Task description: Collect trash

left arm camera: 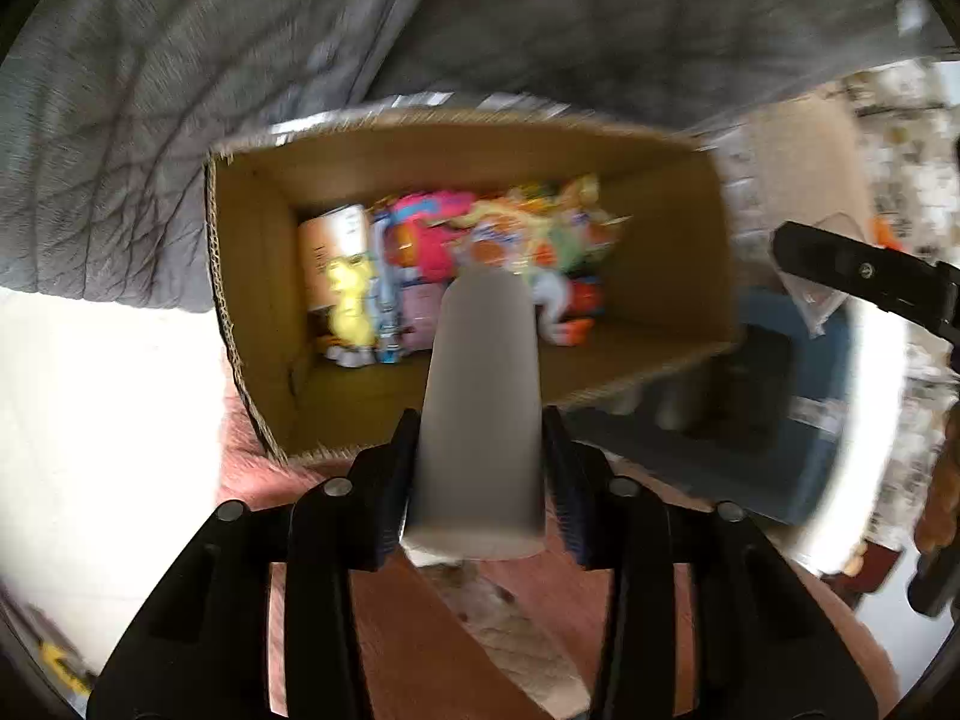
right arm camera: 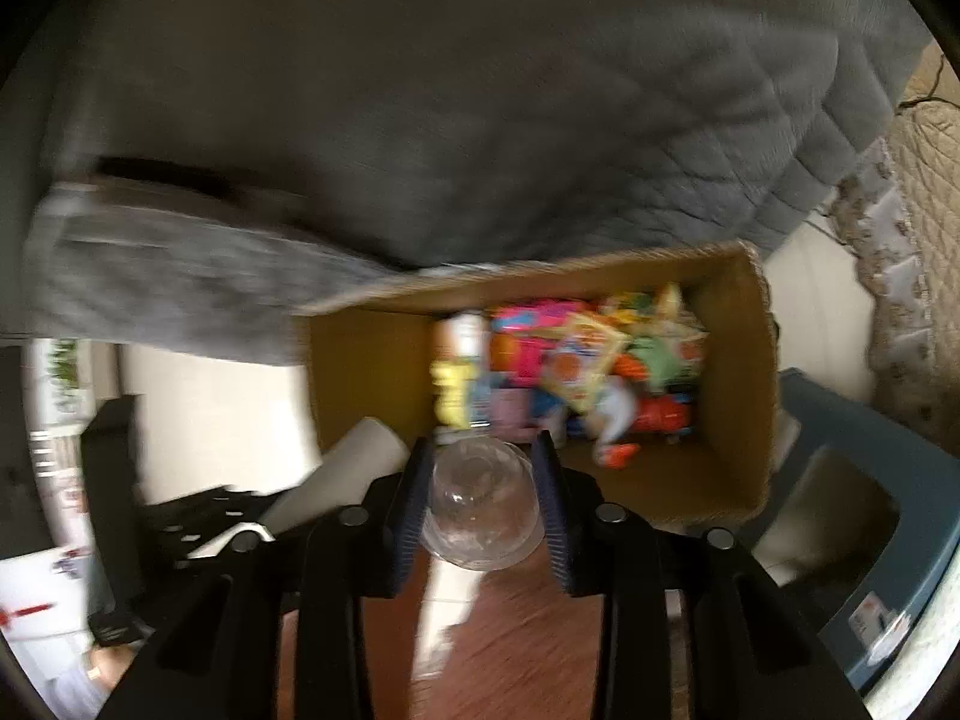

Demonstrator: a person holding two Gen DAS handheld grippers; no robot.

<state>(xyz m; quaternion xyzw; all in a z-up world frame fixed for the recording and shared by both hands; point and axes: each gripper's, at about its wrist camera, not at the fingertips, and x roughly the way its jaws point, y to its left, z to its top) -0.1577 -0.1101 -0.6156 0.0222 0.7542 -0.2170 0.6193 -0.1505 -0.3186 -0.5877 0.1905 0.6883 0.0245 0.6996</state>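
Note:
My left gripper (left arm camera: 480, 456) is shut on a grey paper cup (left arm camera: 480, 414), held base-first in front of an open cardboard box (left arm camera: 252, 276). The box holds several bright wrappers (left arm camera: 480, 240). My right gripper (right arm camera: 483, 498) is shut on a clear plastic cup (right arm camera: 480, 504), just before the same box (right arm camera: 738, 396) and its wrappers (right arm camera: 570, 372). The grey cup (right arm camera: 342, 474) and left gripper show at lower left in the right wrist view. The right gripper's finger (left arm camera: 864, 276) shows at the right in the left wrist view. Both views are blurred.
A grey quilted blanket (left arm camera: 180, 120) hangs behind the box. A blue plastic stool (right arm camera: 870, 510) stands right of the box. Reddish wood (right arm camera: 510, 648) lies under the grippers. White floor (left arm camera: 90, 450) is to the left.

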